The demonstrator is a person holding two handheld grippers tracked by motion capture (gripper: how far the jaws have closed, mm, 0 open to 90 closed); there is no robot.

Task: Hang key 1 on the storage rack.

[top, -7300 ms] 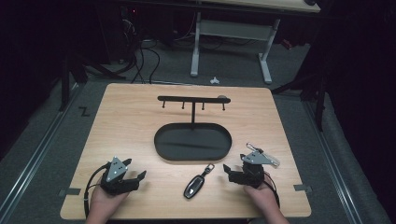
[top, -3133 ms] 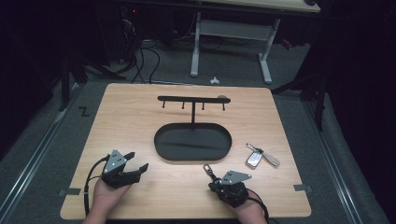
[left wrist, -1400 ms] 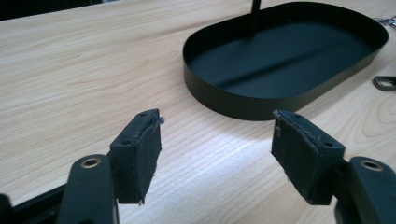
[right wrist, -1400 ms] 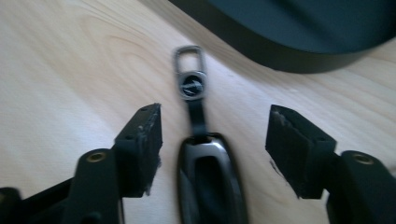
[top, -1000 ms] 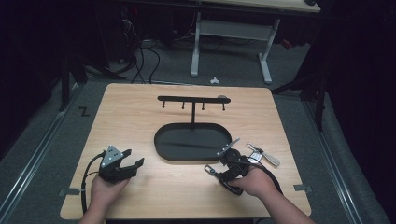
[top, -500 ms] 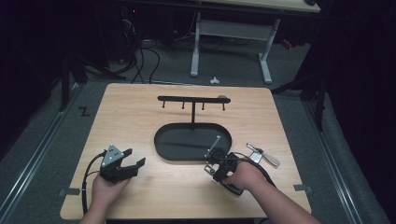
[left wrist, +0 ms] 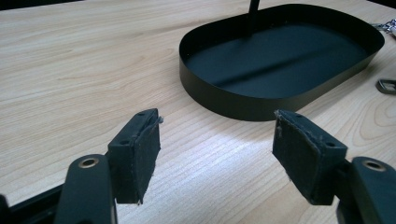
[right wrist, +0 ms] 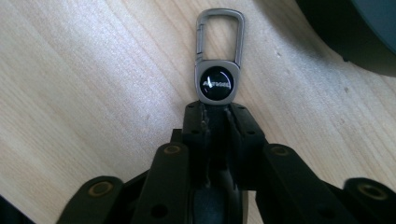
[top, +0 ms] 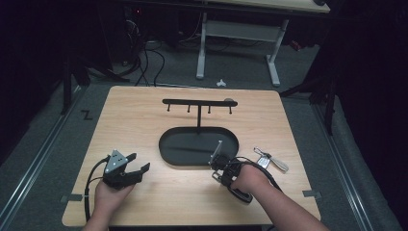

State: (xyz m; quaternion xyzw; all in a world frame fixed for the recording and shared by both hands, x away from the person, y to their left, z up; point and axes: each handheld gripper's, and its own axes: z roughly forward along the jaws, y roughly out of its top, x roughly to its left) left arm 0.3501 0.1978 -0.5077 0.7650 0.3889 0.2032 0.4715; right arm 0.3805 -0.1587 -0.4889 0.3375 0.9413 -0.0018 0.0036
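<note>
High view: a wooden table (top: 144, 115) fills the centre of the frame, dark floor around its edges. A black oval tray (top: 183, 149) with a hook rack (top: 198, 102) sits mid-table. At lower left the left gripper (top: 137, 163) rests with jaws apart over bare wood. At lower right the right gripper (top: 217, 159) lies just beside the tray's rim; silver keys (top: 269, 161) lie near it.

Left gripper view: its pads (left wrist: 140, 151) stand wide apart, nothing between, open wood ahead, tray (left wrist: 224, 100) at upper right.

Right gripper view: the jaws have just been closing and now pinch a key fob (right wrist: 217, 84), its carabiner pointing to the top of the frame.
</note>
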